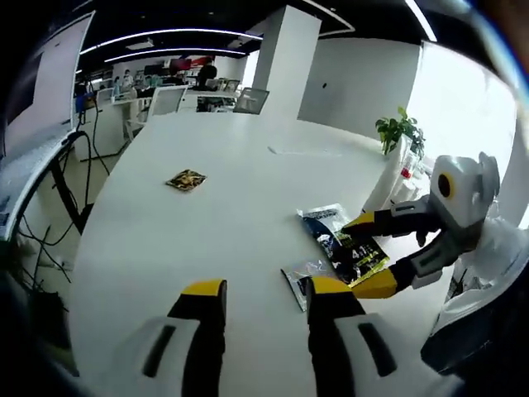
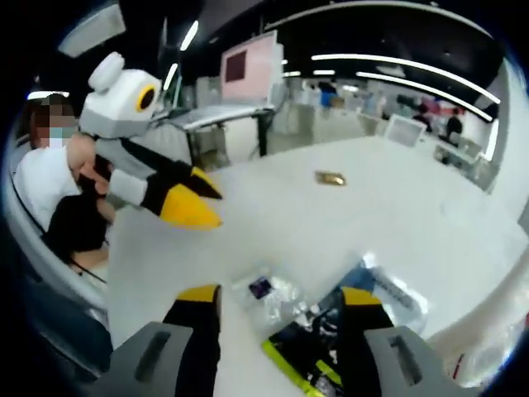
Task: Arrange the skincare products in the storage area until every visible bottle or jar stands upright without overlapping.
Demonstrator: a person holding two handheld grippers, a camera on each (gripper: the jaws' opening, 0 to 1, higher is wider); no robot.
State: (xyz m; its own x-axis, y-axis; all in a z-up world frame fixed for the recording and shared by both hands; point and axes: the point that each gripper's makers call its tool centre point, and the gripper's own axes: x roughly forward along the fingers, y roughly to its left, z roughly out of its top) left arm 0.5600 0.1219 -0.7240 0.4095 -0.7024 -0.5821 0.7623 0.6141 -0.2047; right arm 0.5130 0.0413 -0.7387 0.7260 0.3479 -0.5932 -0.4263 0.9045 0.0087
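Note:
A dark blue and yellow packet (image 1: 345,245) lies flat on the white table (image 1: 207,231), with a small clear sachet (image 1: 299,279) beside it. My right gripper (image 1: 369,253) comes in from the right, its jaws open to either side of the dark packet. My left gripper (image 1: 266,289) is open over bare table, just left of the sachet. In the right gripper view, the clear sachet (image 2: 269,298) and the dark packet (image 2: 318,339) lie between the open jaws of my right gripper (image 2: 279,296). My left gripper (image 2: 216,208) hovers open at the upper left.
A small gold and black packet (image 1: 186,179) (image 2: 331,178) lies alone farther out on the table. A potted plant (image 1: 401,128) stands at the table's right edge. A seated person (image 2: 58,190) is close by. Desks, chairs and a pillar (image 1: 281,58) stand beyond.

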